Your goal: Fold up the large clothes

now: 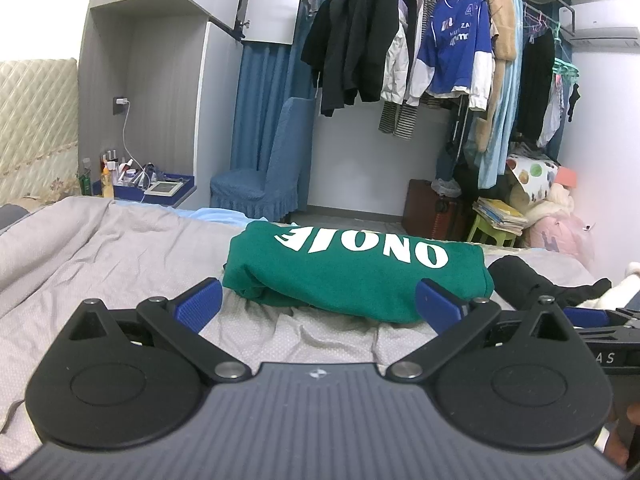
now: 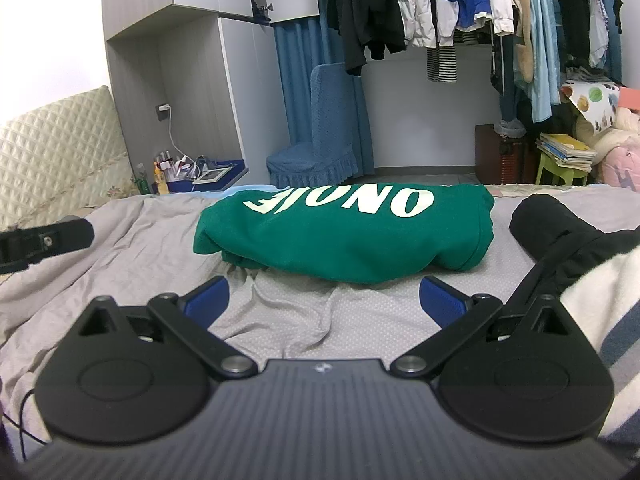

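A green sweatshirt (image 1: 352,272) with white lettering lies folded into a compact bundle on the grey bedsheet (image 1: 100,248). My left gripper (image 1: 320,304) is open, hovering just short of the bundle's near edge, nothing between its blue pads. In the right wrist view the same green sweatshirt (image 2: 348,232) sits ahead of my right gripper (image 2: 324,300), which is also open and empty, a short way back from the fabric. The left gripper's body (image 2: 44,242) shows at the far left of that view.
A black garment (image 2: 560,232) lies on the bed right of the sweatshirt, with a striped white one (image 2: 600,312) nearer. Beyond the bed stand a blue covered chair (image 1: 264,176), a nightstand with bottles (image 1: 132,180) and a rack of hanging clothes (image 1: 440,48).
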The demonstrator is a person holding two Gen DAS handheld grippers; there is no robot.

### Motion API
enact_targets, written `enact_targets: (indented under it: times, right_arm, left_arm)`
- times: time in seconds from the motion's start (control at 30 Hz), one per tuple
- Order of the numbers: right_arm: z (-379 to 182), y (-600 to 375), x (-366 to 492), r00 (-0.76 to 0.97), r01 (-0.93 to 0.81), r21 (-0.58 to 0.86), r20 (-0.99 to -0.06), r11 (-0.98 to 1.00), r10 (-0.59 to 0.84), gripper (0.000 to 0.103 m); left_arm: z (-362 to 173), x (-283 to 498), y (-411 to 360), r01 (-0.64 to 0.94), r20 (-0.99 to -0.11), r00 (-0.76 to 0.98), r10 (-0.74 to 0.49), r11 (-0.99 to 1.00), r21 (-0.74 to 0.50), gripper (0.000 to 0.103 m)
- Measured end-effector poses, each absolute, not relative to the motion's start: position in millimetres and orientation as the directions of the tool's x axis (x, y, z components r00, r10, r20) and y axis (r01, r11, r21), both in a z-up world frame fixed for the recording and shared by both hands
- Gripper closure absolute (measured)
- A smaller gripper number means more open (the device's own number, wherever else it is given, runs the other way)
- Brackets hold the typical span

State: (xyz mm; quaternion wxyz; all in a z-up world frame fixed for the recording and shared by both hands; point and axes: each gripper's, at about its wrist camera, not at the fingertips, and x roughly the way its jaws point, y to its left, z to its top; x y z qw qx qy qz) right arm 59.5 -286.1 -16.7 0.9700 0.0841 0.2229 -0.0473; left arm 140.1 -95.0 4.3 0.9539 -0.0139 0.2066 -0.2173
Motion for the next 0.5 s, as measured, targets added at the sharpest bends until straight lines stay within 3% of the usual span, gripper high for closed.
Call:
enact_targets:
  times: [0.5]
  right_arm:
    - [-19.4,-284.5,57.7,0.895,0.130,0.137,-0.442,0.982,-0.057,0.000]
  left_arm:
    - [2.6,138.8,-86.8,0.423,-0.374,0.820,-0.434,0.899,-0.116,0.000]
